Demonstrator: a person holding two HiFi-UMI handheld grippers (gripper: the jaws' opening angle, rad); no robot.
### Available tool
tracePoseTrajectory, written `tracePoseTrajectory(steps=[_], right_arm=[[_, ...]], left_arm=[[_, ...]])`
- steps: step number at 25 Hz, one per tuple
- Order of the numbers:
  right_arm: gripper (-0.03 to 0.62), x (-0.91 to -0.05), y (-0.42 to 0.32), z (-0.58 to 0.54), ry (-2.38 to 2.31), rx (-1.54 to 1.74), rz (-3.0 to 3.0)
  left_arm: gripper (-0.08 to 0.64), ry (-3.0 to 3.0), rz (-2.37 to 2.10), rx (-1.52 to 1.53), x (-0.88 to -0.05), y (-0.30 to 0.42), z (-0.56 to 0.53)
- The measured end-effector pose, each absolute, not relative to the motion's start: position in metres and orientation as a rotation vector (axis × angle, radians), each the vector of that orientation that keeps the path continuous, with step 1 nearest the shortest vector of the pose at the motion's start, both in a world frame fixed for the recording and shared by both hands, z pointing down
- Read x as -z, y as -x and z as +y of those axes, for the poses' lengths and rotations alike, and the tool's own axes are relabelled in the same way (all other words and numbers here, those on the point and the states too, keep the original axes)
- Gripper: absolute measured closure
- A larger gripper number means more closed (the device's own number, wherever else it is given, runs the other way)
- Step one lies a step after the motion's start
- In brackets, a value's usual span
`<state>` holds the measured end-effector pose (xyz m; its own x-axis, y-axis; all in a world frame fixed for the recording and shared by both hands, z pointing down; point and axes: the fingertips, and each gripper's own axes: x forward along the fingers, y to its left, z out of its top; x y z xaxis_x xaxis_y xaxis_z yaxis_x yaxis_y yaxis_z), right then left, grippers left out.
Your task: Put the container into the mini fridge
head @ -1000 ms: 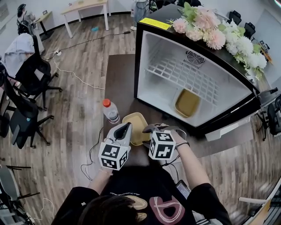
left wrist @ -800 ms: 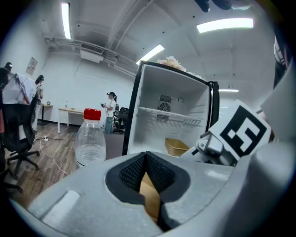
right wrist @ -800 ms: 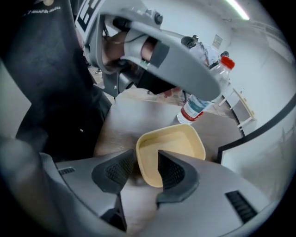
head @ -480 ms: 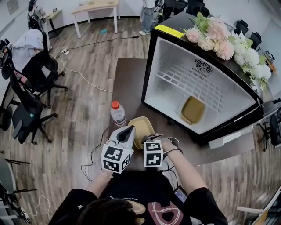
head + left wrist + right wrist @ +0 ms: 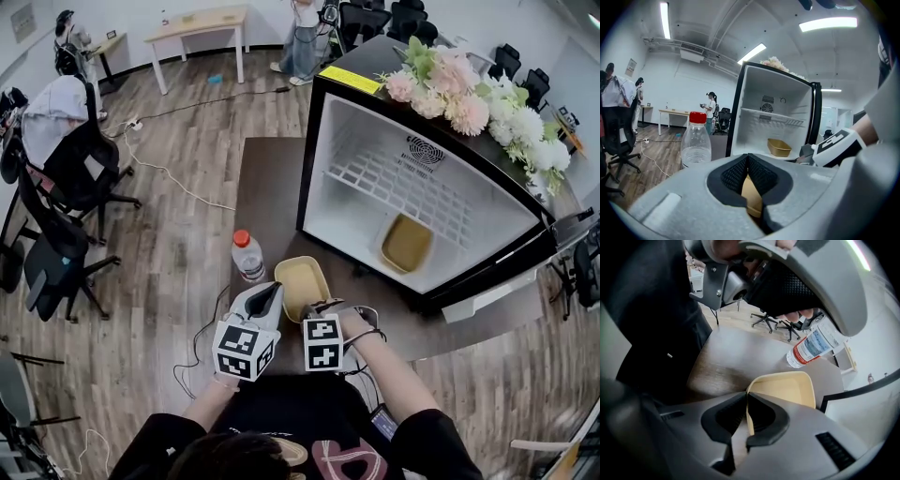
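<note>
A shallow yellow container [image 5: 302, 281] lies on the dark table [image 5: 267, 178] in front of the open mini fridge [image 5: 375, 131]. My left gripper [image 5: 273, 292] is at its left rim. In the left gripper view the pads of the left gripper [image 5: 748, 159] are shut on the tan rim of the container [image 5: 751, 199]. My right gripper [image 5: 307, 310] points steeply down at the near rim. Its jaws have just been closing. In the right gripper view the right gripper [image 5: 746, 397] pinches the rim of the container [image 5: 787, 387].
A second yellow container [image 5: 407, 243] sits on the fridge floor under a wire shelf. A red-capped water bottle [image 5: 247, 254] stands just left of the container. Flowers [image 5: 459, 89] lie on the fridge top. Office chairs [image 5: 56, 187] stand at the left.
My right gripper has come down onto the container's near rim and its jaws have shut on it. The left gripper has stayed at the left rim.
</note>
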<state>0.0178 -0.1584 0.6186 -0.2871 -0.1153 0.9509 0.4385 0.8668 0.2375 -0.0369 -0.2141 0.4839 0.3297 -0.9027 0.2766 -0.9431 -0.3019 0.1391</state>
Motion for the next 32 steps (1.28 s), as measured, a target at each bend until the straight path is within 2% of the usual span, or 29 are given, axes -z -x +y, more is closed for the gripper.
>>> tracePoseTrajectory(steps=[13, 32], right_arm=[[0.572, -0.552, -0.026, -0.198, -0.008, 0.551, -1.860], [0.572, -0.511, -0.052, -0.300, -0.303, 0.464, -1.835]], left_arm=[[0.552, -2.318, -1.669, -0.190, -0.484, 0.035, -0.224], [0.552, -2.301, -1.624, -0.254, -0.505, 0.028, -0.234]])
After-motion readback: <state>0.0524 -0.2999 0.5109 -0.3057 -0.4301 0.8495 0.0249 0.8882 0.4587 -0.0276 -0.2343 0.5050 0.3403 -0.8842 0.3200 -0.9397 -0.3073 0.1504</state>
